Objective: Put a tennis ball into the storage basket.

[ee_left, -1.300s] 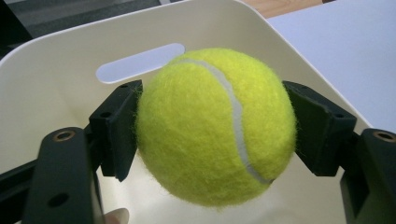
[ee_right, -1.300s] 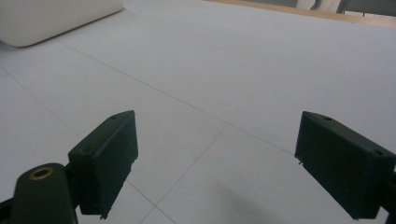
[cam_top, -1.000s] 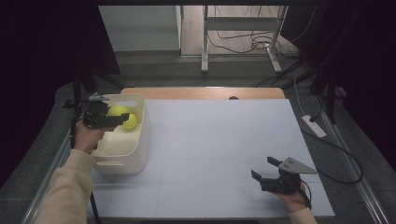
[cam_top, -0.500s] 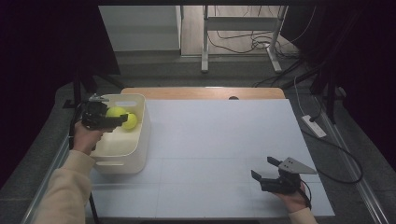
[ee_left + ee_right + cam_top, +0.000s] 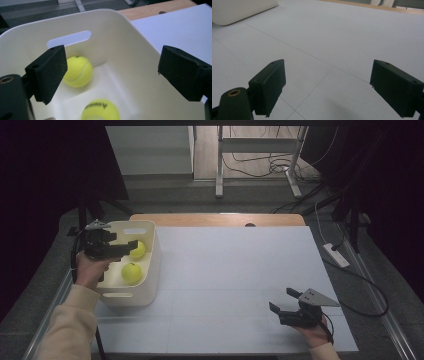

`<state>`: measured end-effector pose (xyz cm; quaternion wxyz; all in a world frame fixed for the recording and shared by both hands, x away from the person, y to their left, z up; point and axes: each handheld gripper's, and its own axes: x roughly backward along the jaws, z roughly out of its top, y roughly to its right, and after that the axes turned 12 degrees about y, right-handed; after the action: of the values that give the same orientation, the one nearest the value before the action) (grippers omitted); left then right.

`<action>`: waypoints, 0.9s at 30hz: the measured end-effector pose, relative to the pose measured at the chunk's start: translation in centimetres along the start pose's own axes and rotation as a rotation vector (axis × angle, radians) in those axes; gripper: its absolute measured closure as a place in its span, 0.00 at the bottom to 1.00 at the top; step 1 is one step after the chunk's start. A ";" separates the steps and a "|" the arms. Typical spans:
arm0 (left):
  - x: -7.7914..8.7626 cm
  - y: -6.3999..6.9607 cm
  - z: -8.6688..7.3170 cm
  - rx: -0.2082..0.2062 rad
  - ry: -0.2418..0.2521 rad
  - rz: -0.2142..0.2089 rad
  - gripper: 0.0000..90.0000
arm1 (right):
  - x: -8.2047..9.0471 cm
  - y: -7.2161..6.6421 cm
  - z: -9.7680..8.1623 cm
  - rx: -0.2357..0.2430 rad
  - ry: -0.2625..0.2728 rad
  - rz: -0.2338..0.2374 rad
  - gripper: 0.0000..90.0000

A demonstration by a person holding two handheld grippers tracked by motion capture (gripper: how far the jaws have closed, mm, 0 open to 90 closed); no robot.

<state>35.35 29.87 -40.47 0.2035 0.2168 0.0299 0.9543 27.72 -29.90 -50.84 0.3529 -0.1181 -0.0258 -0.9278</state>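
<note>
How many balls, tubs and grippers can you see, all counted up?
Yellow tennis balls: 2, far one, near one
White tub: 1
Black grippers: 2, left gripper, right gripper
Total: 5

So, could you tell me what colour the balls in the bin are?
Yellow-green tennis balls; clearest in the left gripper view.

Black two-jaw left gripper (image 5: pixel 131 246) and right gripper (image 5: pixel 280 300), grey triangular plates mounted on top; cream sleeve (image 5: pixel 67 325) worn.
</note>
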 end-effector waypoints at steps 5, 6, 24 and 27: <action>0.5 0.6 0.0 0.011 0.038 -0.058 0.09 | 0.0 0.1 0.0 -0.006 0.003 -0.002 0.15; 0.6 0.8 0.0 0.009 0.042 -0.070 0.09 | 0.0 0.1 0.0 -0.006 0.003 -0.002 0.15; 2.6 4.2 -0.5 -0.019 0.156 -0.219 0.08 | 0.2 0.4 -0.1 -0.003 0.006 -0.010 0.15; 2.8 4.8 -0.9 -0.030 0.159 -0.232 0.08 | 0.1 0.4 -0.1 -0.001 0.007 -0.007 0.15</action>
<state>30.88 26.59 -39.43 0.3128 0.1324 0.0565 0.9389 27.87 -30.31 -50.88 0.3495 -0.1151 -0.0246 -0.9295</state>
